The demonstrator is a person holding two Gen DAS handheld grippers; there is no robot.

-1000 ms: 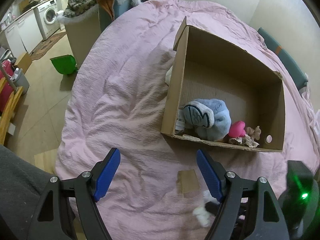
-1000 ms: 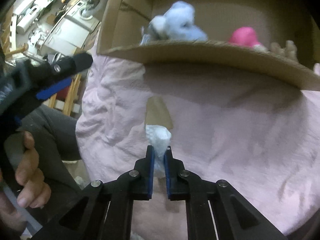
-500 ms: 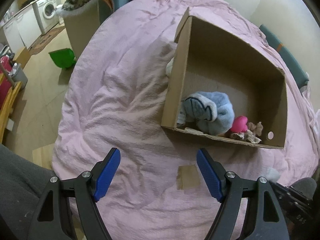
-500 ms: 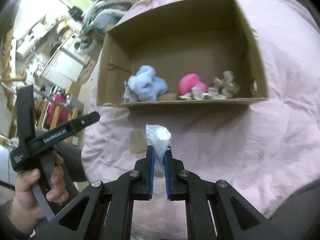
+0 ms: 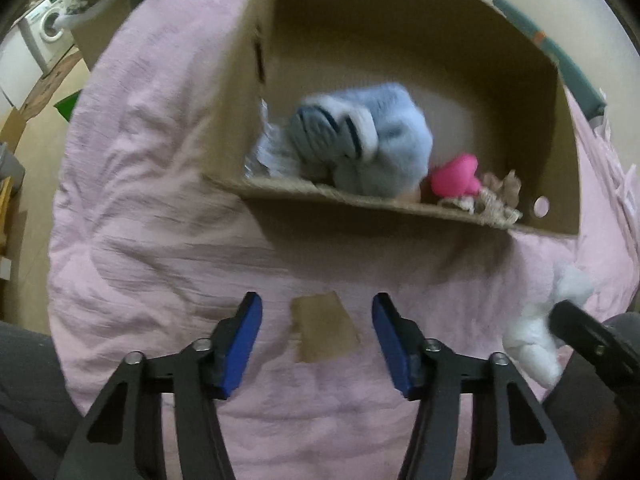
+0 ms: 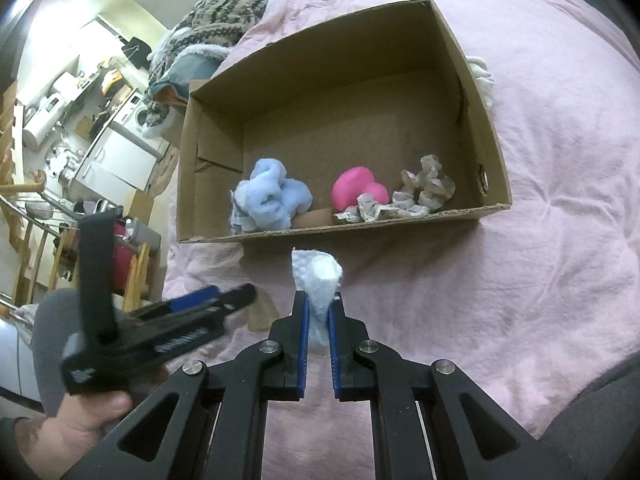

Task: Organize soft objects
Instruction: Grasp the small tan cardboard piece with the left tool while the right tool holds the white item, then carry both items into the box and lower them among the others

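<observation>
Two fisheye wrist views over a pink bedspread [image 5: 168,184], both facing a cardboard box [image 5: 240,92].

Left wrist view: low and close, just before the box's near wall, looking forward and down, blurred. Right wrist view: higher and farther back, looking down into the whole box [image 6: 208,184], with the room at far left. Shared by both: box, its contents, bedspread [image 6: 560,200], and a cardboard scrap [image 5: 324,328] near the box.
</observation>
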